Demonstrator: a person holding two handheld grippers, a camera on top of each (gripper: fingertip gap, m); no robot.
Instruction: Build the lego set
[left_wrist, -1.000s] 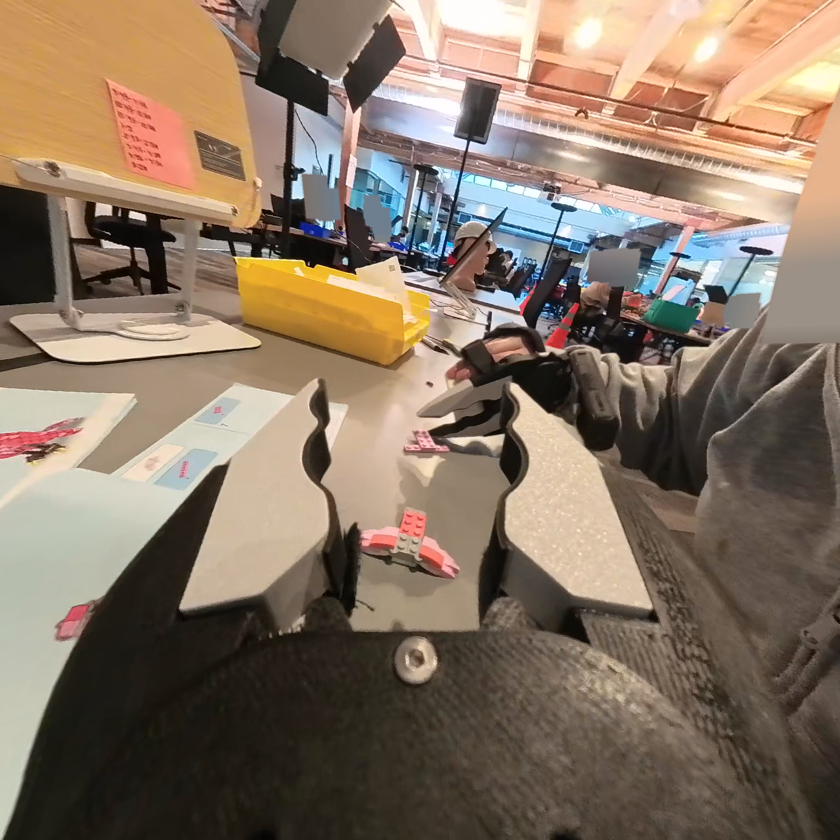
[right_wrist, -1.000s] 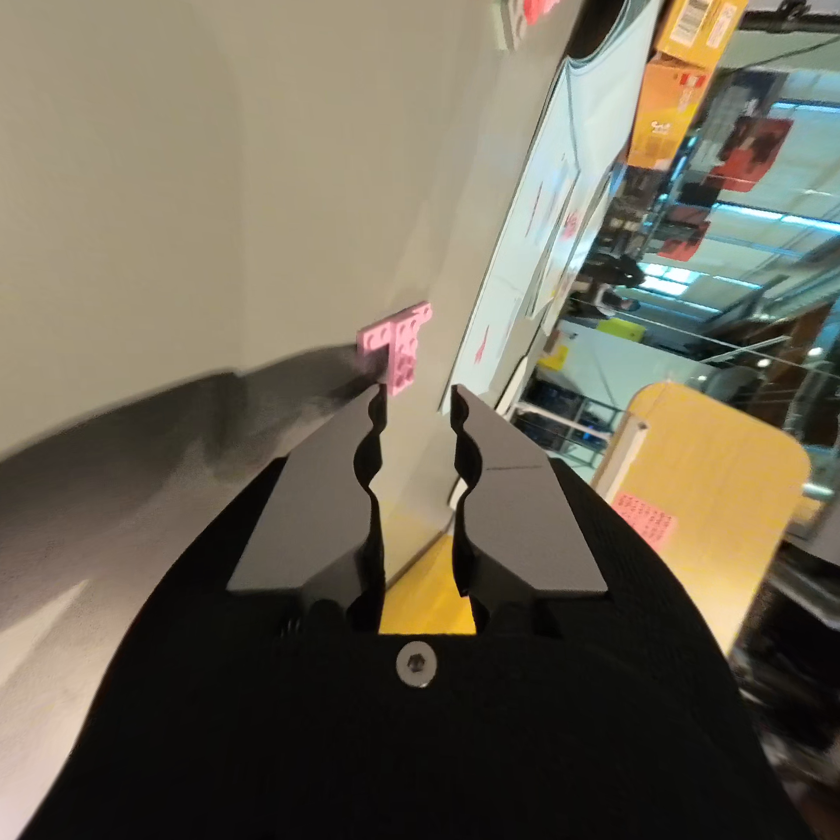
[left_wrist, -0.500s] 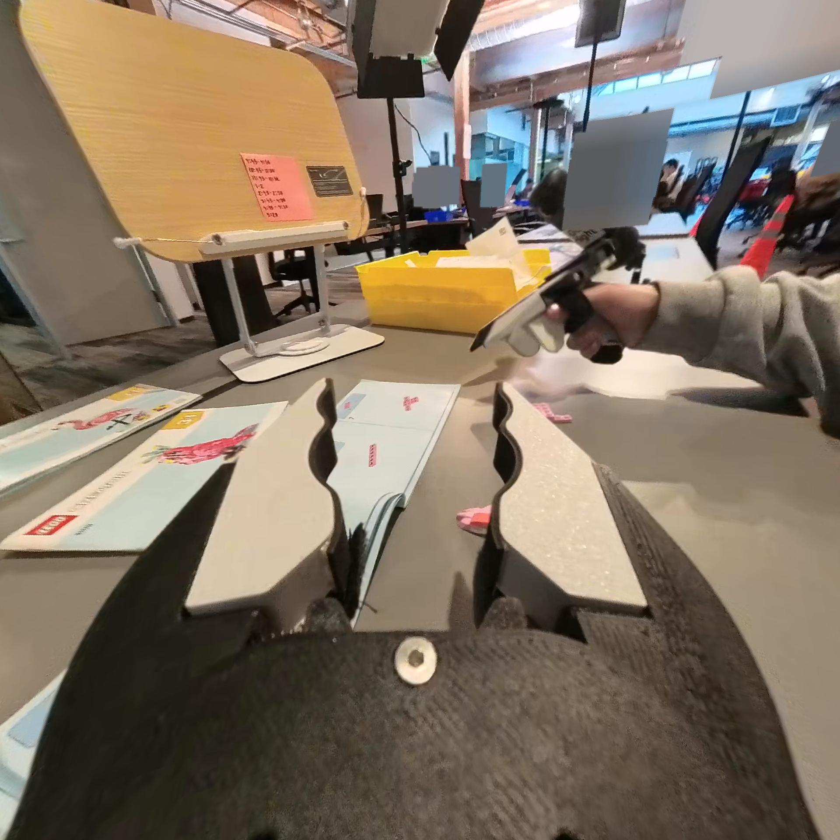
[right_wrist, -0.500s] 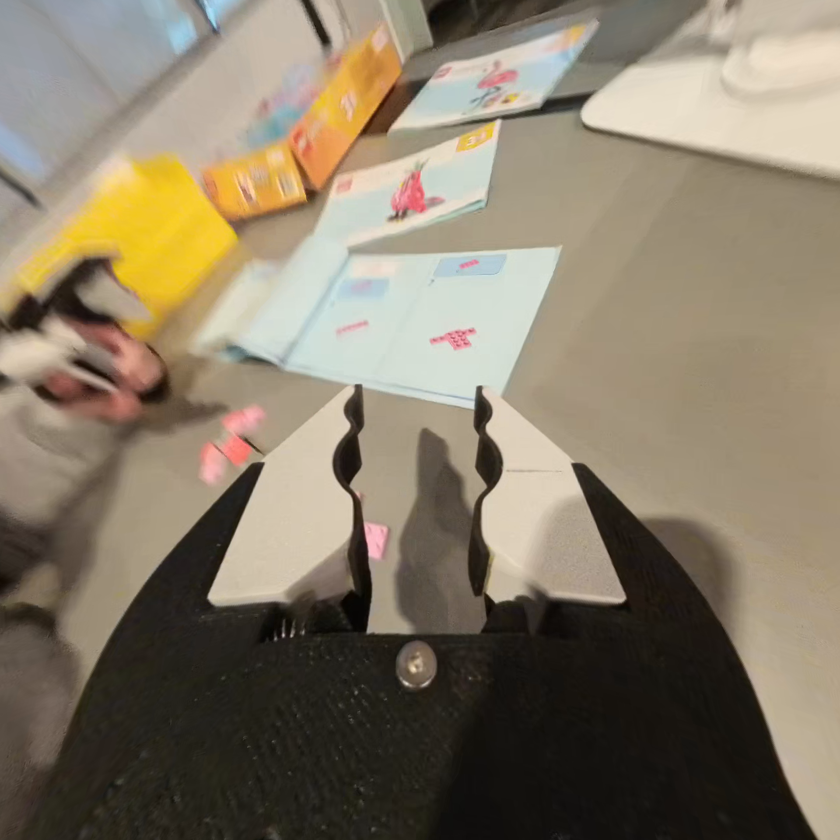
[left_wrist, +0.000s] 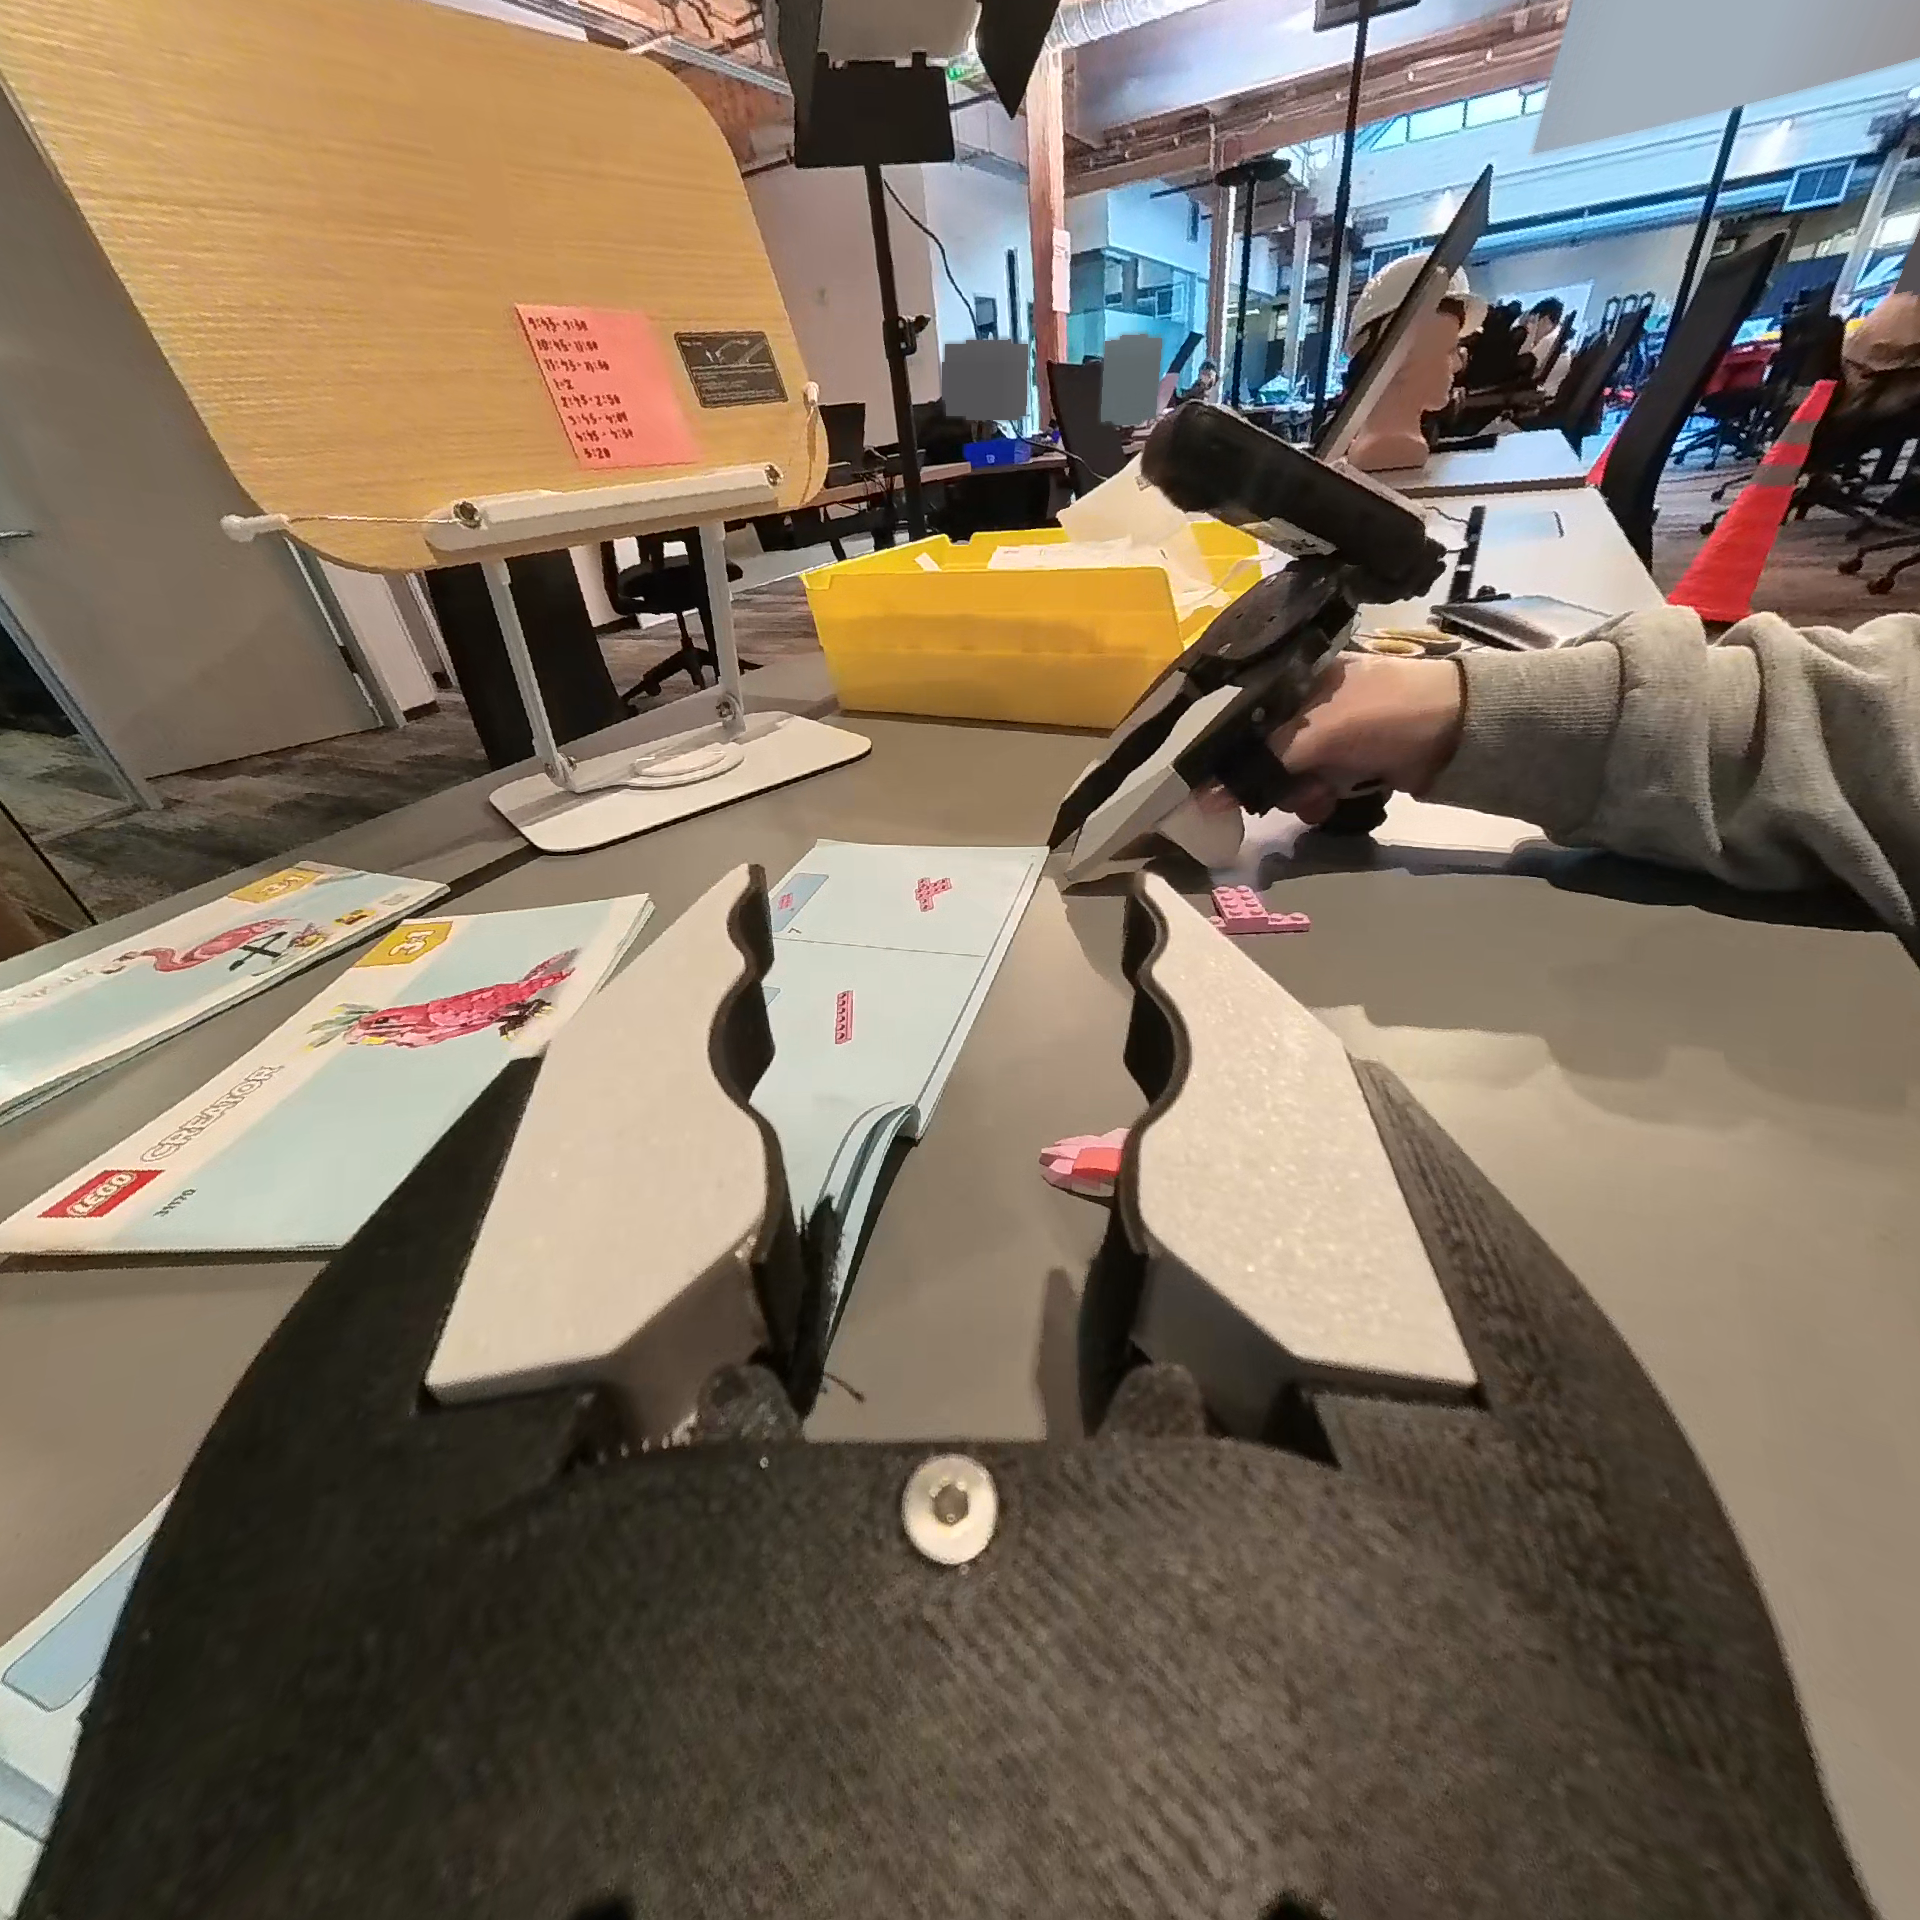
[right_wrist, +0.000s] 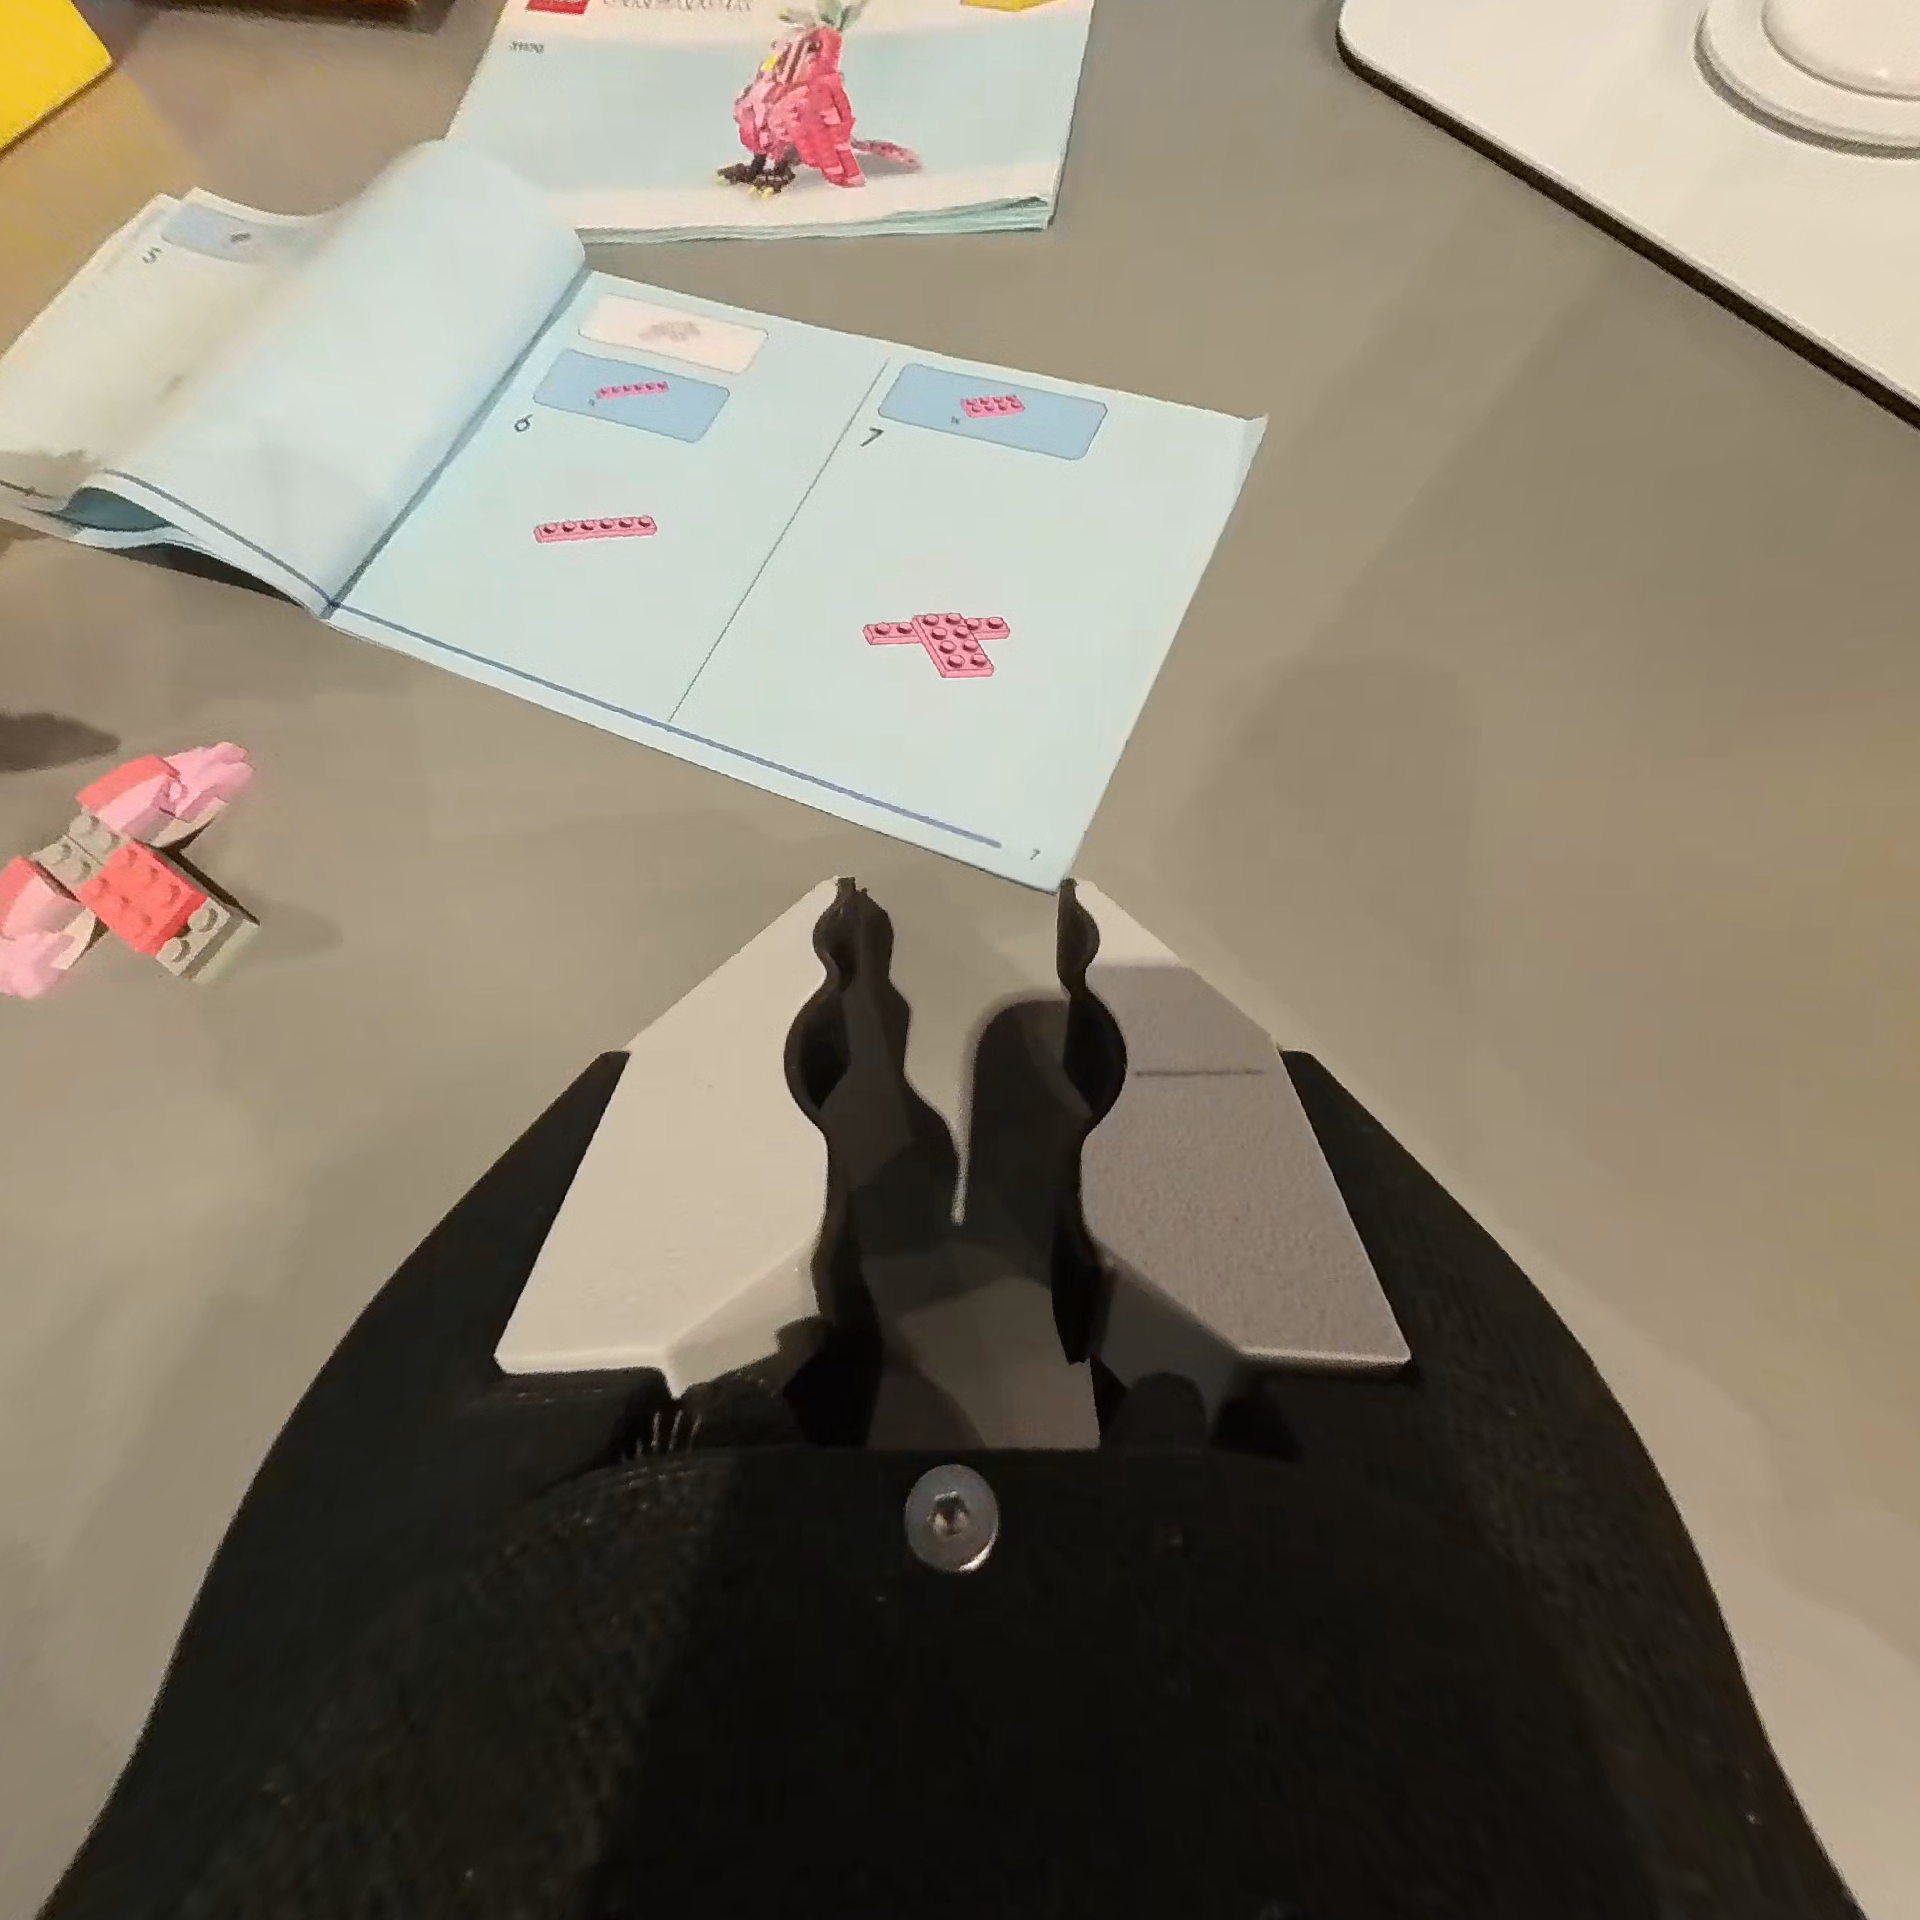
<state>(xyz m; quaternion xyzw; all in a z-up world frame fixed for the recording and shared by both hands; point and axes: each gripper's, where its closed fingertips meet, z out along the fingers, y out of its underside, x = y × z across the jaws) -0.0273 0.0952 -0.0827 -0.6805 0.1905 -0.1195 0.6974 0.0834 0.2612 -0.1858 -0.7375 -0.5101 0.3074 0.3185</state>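
Beside the open instruction booklet (right_wrist: 790, 582), the empty, parted right gripper (right_wrist: 961, 899) is now hovering, having left the pink plate assembly (left_wrist: 1257, 914); left gripper (left_wrist: 940, 935) is gaping empty.

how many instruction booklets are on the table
3. An open booklet lies ahead of the left gripper, a closed booklet to its left, another closed one beyond. More may be hidden.

Pink assembly (left_wrist: 1083, 1155) half behind finger
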